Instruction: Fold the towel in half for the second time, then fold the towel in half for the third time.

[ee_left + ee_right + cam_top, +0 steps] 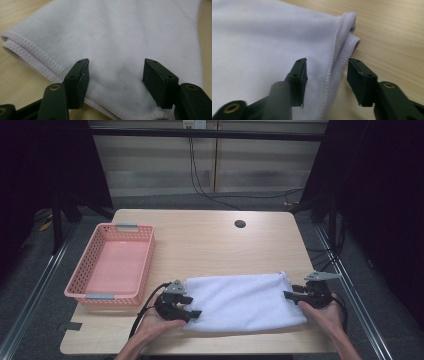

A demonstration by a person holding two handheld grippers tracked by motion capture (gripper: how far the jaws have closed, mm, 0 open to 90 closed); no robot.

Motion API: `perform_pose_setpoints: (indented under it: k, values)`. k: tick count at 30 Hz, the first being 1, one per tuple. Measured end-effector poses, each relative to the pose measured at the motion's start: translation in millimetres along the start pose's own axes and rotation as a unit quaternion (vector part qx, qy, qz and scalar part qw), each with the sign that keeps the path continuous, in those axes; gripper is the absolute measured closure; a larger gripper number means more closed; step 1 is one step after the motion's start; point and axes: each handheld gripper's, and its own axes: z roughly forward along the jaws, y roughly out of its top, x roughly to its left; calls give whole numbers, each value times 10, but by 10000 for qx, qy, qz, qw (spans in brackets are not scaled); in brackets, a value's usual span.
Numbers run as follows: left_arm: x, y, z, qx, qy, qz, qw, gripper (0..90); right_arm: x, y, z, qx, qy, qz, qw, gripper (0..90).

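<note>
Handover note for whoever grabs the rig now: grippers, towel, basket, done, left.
Left gripper: open, jaws over the near left edge of the white towel, not pinching.
Right gripper: open, jaws astride the towel's right hemmed edge, not pinching.
Towel: folded, flat on the wooden table, between the hands.
Pink basket: empty, at the table's left.
Done: at least one fold, judging by the doubled hems.
Left: probably regrip, fold again, perhaps move it to the basket.
</note>
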Motion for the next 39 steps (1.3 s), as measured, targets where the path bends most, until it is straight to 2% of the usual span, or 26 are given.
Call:
perform_pose_setpoints:
  k: [1,2,3,4,5,6,9,10,11,12,14,15,16,17,19,21,23,26,27,29,30,35,38,39]
  values:
    - [-9,-8,-35,-18,-67,-14,10000,379,28,7,-51,-119,65,23,9999,467]
    - [-7,-14,-97,-179,15,-91,9998,381,100,21,-156,-322,94,10,9994,446]
    - [17,-6,-118,-280,56,-194,9994,382,138,27,-199,-400,170,17,9991,446]
    - [17,-6,-118,-280,56,-194,9994,386,138,27,-199,-400,170,17,9991,446]
    - [87,31,-130,-400,135,-278,9987,404,240,41,-268,-511,243,-101,9983,447]
    - [87,31,-130,-400,135,-278,9987,426,240,41,-268,-511,243,-101,9983,447]
    - [235,80,-90,-393,236,-433,9980,436,429,58,-313,-508,478,-242,9973,449]
    - [278,92,-71,-368,273,-450,9979,439,498,64,-313,-492,592,-259,9967,450]
    - [356,113,-30,-363,243,-537,9976,443,631,78,-279,-451,793,-395,9950,450]
    - [356,113,-30,-363,243,-537,9976,448,631,78,-279,-451,793,-395,9950,450]
    - [381,122,-3,-369,299,-541,9974,451,754,100,-194,-366,1043,-383,9931,446]
    - [390,126,2,-331,268,-522,9977,447,881,120,-93,-284,1246,-449,9908,439]
    - [387,133,2,-344,265,-541,9976,444,941,133,-43,-214,1374,-492,9891,434]
    - [387,133,2,-344,265,-541,9976,439,941,133,-43,-214,1374,-492,9891,434]
    - [373,145,0,-362,264,-551,9975,436,1087,174,48,-132,1573,-564,9859,415]
    - [371,149,0,-384,240,-571,9973,434,1216,225,143,-53,1892,-559,9803,405]
    - [373,146,9,-364,235,-601,9973,429,1364,285,235,-1,2008,-734,9769,405]
    - [369,159,-3,-384,215,-560,9975,423,1568,358,364,61,2327,-919,9682,412]
    - [374,166,-15,-397,229,-554,9974,422,1652,378,398,90,2341,-1054,9664,408]
    - [389,166,-32,-461,246,-609,9968,421,1822,414,471,134,2492,-1271,9600,410]
    - [396,161,-38,-474,244,-629,9966,418,1876,425,497,152,2526,-1321,9584,405]
    - [418,156,-76,-501,328,-661,9960,417,2274,475,690,308,2805,-1754,9432,405]
    - [438,160,-92,-558,350,-711,9953,414,2440,501,844,440,2921,-1827,9377,405]
    - [449,162,-94,-561,350,-737,9951,411,2471,499,900,461,2910,-1837,9378,413]
